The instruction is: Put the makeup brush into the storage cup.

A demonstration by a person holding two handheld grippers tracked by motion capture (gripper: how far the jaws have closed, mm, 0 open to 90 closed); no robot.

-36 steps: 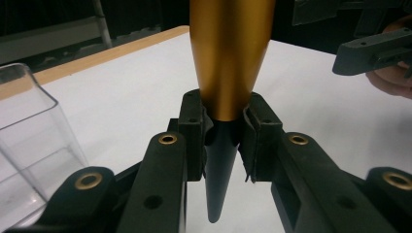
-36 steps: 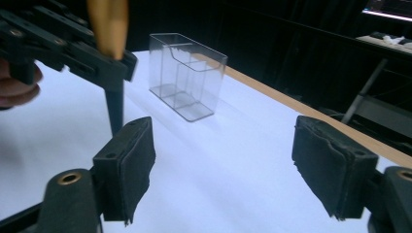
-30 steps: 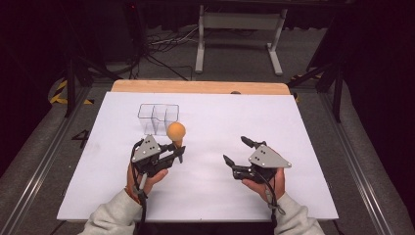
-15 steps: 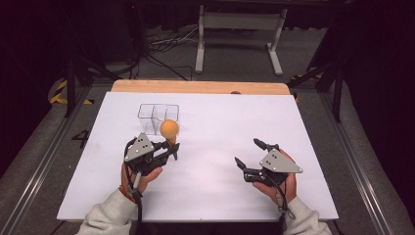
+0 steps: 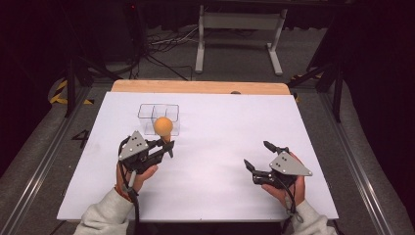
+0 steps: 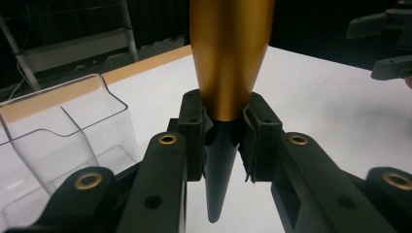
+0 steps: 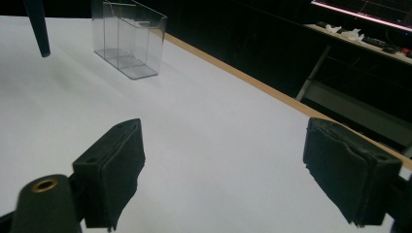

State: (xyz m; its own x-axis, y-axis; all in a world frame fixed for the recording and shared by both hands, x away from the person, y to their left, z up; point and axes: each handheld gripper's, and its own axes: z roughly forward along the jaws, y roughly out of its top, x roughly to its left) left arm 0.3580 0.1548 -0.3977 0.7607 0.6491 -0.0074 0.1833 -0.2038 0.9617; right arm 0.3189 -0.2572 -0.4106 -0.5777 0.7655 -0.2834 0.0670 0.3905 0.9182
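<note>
Two hand-held grippers sit over the white desk (image 5: 220, 122), each gripped from below by a hand in a pale sleeve coming in from the near edge. The left gripper (image 5: 166, 147) is angled toward the clear divided box (image 5: 158, 117), which stands at the far left part of the desk, and its jaws are clenched on an orange, cone-shaped object (image 5: 163, 126) with a rounded top. In the left gripper view the pads pinch the object (image 6: 228, 58) where its golden body narrows into a dark pointed tip, which hangs down between the jaws above the desk surface. From the high view the object's rounded top overlaps the near wall of the box; I cannot tell whether it touches it. In the left gripper view the box (image 6: 68, 141) stands just beside the jaws, with its thin inner dividers visible. The right gripper (image 5: 258, 157) is held well apart from the box, toward the near right part of the desk, pointing left and slightly away from the person. Its jaws are released, spread wide with bare desk between them in the right gripper view, where the box (image 7: 127, 41) stands far off.
</note>
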